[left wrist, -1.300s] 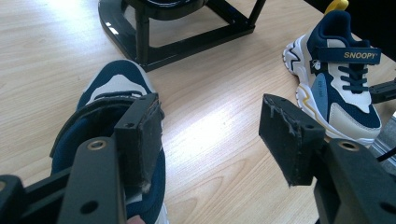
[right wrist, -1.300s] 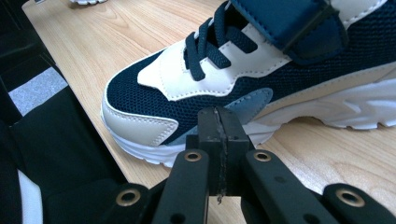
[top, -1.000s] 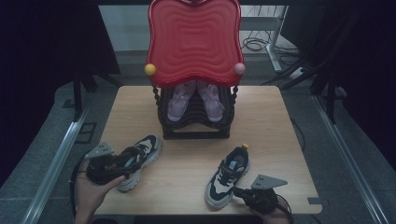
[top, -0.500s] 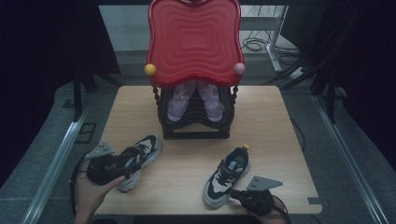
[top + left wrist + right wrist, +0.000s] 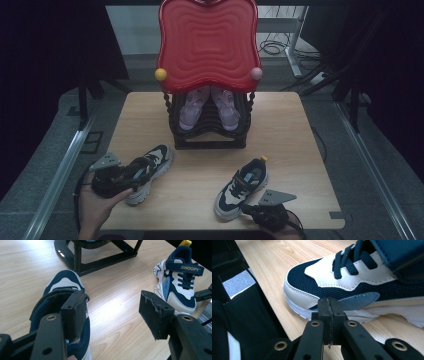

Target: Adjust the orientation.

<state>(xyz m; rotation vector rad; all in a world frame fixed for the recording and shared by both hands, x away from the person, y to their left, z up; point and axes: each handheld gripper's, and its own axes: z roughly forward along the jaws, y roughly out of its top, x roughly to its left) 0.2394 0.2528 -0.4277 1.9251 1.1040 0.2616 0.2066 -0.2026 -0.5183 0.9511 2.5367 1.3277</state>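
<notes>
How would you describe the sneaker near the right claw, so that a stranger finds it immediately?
Start at the black shoe rack under the red tray on the wooden table. Go toward the near right edge: a navy and white sneaker lies there. Unlike its twin on the left, it shows a yellow heel tab.

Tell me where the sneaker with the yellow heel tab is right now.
In the high view the sneaker lies at the table's front right, toe against the shut right claw.
</notes>
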